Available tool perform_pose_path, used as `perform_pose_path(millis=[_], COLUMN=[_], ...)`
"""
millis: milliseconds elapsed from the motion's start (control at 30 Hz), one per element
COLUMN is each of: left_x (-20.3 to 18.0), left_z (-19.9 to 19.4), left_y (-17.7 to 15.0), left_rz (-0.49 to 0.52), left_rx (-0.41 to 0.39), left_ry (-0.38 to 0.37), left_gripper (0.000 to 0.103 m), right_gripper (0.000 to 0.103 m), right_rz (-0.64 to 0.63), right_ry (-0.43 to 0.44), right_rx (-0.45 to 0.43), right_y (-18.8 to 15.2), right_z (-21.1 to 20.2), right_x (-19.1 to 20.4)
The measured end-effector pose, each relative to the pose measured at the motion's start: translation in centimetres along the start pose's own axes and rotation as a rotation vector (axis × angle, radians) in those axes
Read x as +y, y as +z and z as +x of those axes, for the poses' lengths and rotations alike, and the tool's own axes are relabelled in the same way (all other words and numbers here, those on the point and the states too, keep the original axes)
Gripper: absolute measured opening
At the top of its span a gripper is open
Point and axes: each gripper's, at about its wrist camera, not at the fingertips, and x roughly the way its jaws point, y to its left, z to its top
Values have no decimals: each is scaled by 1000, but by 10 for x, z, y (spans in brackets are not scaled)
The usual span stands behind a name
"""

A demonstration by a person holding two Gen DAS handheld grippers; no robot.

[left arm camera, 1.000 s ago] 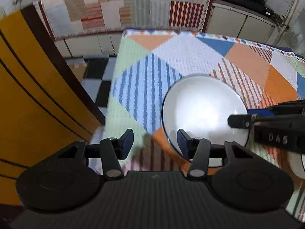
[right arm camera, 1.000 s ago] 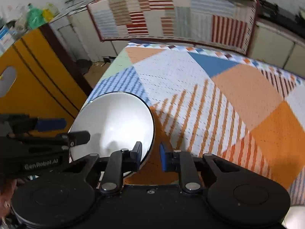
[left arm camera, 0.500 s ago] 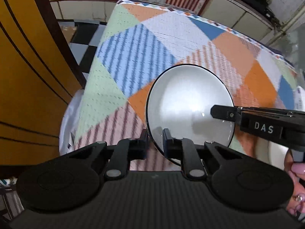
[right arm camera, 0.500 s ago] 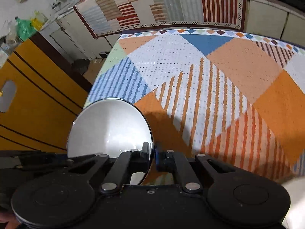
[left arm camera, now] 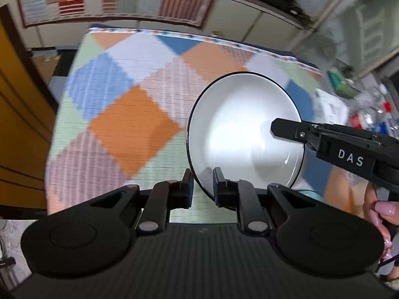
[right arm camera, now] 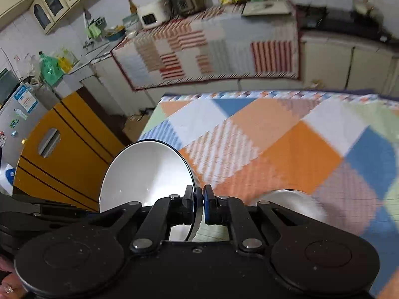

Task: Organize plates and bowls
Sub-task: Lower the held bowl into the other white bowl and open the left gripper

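Right wrist view: both tongs point(right arm camera: 198, 200) clamped on white plate point(right arm camera: 147, 172) above patchwork tablecloth point(right arm camera: 286, 144), kitchen cabinets point(right arm camera: 331, 62) behind.

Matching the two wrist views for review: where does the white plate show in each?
Left wrist: white plate right of centre, its near rim between the left gripper fingers.
Right wrist: plate lower left, rim between the right gripper fingers.
Shared landmark: the patchwork tablecloth.

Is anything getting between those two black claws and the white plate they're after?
Nothing visible does. The left gripper is shut on the near rim of the white plate, and the right gripper is shut on its opposite rim, so both hold it above the patchwork tablecloth.
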Motion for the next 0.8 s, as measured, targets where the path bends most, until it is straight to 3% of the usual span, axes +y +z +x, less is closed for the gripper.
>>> perform_pose_path(millis=[267, 500, 800], left_x=[-56, -69, -86], left_z=[30, 65, 87], left_y=[-3, -8, -12], left_rz=[60, 48, 107], left_rx=[50, 115, 119], left_ry=[-40, -59, 51], left_gripper=[14, 14, 14], right_gripper=[11, 11, 10], right_rz=[9, -36, -207], right_ry=[-91, -153, -226], right_rx=[-22, -2, -36], right_y=[-18, -36, -61], right_z=[-36, -32, -14], right_x=[-48, -74, -76])
